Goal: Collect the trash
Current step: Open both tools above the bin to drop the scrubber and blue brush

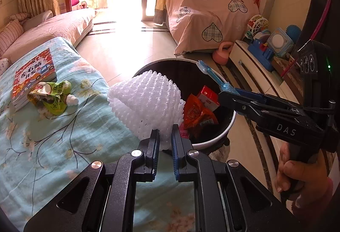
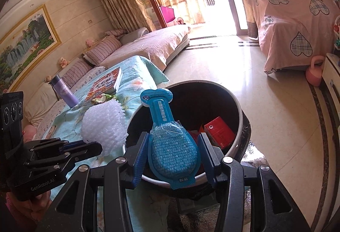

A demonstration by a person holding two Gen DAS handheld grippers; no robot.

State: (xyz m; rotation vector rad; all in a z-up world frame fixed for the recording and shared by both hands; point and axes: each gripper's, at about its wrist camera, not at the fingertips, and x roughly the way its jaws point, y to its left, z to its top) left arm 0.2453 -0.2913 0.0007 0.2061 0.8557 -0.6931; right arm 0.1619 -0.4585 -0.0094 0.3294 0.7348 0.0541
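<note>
My left gripper (image 1: pixel 165 132) is shut on a white foam fruit net (image 1: pixel 146 102), held at the near rim of the round dark trash bin (image 1: pixel 230 123). The net also shows in the right wrist view (image 2: pixel 104 125). My right gripper (image 2: pixel 173 147) is shut on a blue plastic blister pack (image 2: pixel 170 142) and holds it over the bin (image 2: pixel 241 121); it shows from the side in the left view (image 1: pixel 212 76). In the bin lie a red box (image 2: pixel 220 131) and an orange wrapper (image 1: pixel 195 113). A crumpled green pouch (image 1: pixel 53 97) lies on the teal cloth.
A teal flowered cloth (image 1: pixel 63 136) covers the table, with a children's book (image 1: pixel 34 74) and a purple bottle (image 2: pixel 63 91) on it. A sofa (image 2: pixel 148 47) stands behind. A pink-covered piece of furniture (image 1: pixel 208 13), a pink kettlebell (image 1: pixel 223 53) and a toy shelf (image 1: pixel 265 44) stand at right.
</note>
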